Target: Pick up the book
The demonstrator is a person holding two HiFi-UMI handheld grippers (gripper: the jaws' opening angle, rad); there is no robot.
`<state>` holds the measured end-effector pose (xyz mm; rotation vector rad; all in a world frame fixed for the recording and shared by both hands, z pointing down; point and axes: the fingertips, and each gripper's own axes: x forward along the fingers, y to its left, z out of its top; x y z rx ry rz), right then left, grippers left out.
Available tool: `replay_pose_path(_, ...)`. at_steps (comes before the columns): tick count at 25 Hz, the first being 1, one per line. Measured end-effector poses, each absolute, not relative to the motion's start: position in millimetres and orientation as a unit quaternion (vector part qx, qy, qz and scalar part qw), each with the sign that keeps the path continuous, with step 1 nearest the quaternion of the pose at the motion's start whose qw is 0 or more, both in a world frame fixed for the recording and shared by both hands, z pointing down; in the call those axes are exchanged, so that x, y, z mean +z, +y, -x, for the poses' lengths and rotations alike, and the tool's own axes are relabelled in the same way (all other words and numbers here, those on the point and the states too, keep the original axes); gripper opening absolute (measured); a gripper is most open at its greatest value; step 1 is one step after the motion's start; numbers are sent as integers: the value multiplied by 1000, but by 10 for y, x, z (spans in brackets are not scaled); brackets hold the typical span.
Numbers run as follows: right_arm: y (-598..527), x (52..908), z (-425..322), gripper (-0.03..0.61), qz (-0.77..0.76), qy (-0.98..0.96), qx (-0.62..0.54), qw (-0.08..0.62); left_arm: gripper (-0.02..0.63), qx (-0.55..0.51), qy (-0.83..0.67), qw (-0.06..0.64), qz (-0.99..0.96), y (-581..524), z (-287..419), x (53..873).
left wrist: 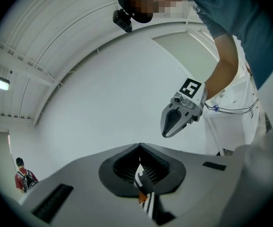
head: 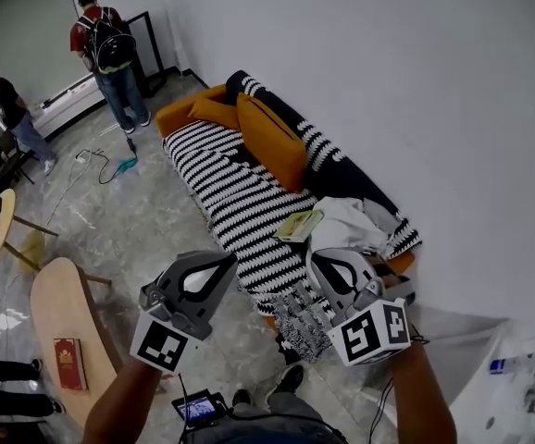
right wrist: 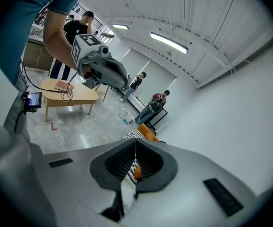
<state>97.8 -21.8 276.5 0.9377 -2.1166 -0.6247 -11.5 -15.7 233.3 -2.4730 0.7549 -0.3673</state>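
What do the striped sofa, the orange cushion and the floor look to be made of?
Striped sofa: probably woven fabric, matte; it shows no shine and has soft edges.
Orange cushion: cloth, matte; it looks plump with soft folds.
Floor: probably polished stone or tile; it has grey veining and glossy reflections.

The person is holding the left claw [head: 221, 263] and the right claw [head: 326, 259] side by side over the near end of a black-and-white striped sofa [head: 240, 192], both tips pointing toward it. A yellow-green book [head: 300, 225] is lying flat on the seat, just beside a crumpled white cloth [head: 351, 222]. Orange cushions [head: 272, 137] are leaning against the sofa's back. At the lower left, a red book [head: 68, 363] is resting on an oval wooden surface [head: 59, 303]. Far off, a person with a backpack [head: 108, 54] is standing on the pale floor [head: 147, 229].
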Motion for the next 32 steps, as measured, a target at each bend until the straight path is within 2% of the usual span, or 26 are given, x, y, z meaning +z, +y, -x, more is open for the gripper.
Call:
replay_pose_path(18, -802, 3004, -1452, 12, -329, -844, -236, 351, 5, -151, 313, 261, 901, -678, -427, 2388)
replay_pose_path(32, -1447, 3275, -1350, 12, -331, -845, -221, 358, 5, -150, 305, 252, 906, -1383, -301, 2576)
